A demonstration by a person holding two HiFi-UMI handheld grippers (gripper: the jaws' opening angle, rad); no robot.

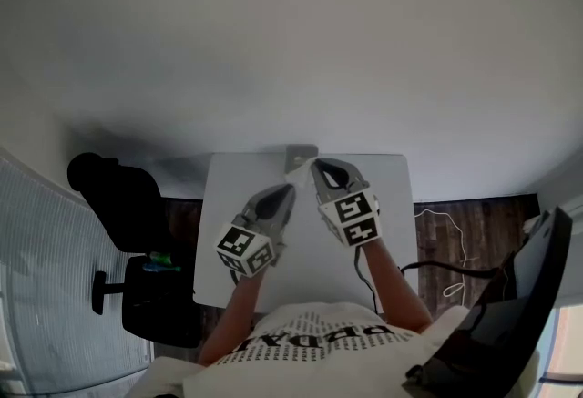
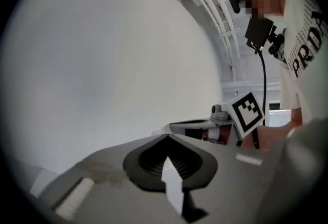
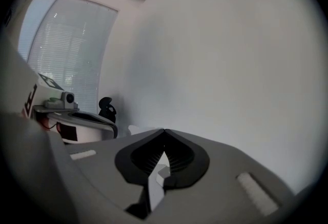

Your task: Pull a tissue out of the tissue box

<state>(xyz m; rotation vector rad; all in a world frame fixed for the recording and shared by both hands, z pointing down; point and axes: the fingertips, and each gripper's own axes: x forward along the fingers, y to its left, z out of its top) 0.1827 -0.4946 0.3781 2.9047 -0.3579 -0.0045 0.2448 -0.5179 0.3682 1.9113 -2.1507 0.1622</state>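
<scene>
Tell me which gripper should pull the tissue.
Right, probably: the right gripper has its shut tips at the tissue by the box; the left gripper sits farther back.

Right gripper, jaws together.

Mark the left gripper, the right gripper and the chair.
Left gripper (image 1: 290, 189): head view, between its fingertips.
Right gripper (image 1: 317, 166): head view, between its fingertips.
Chair (image 1: 118, 196): head view, on its black backrest.
</scene>
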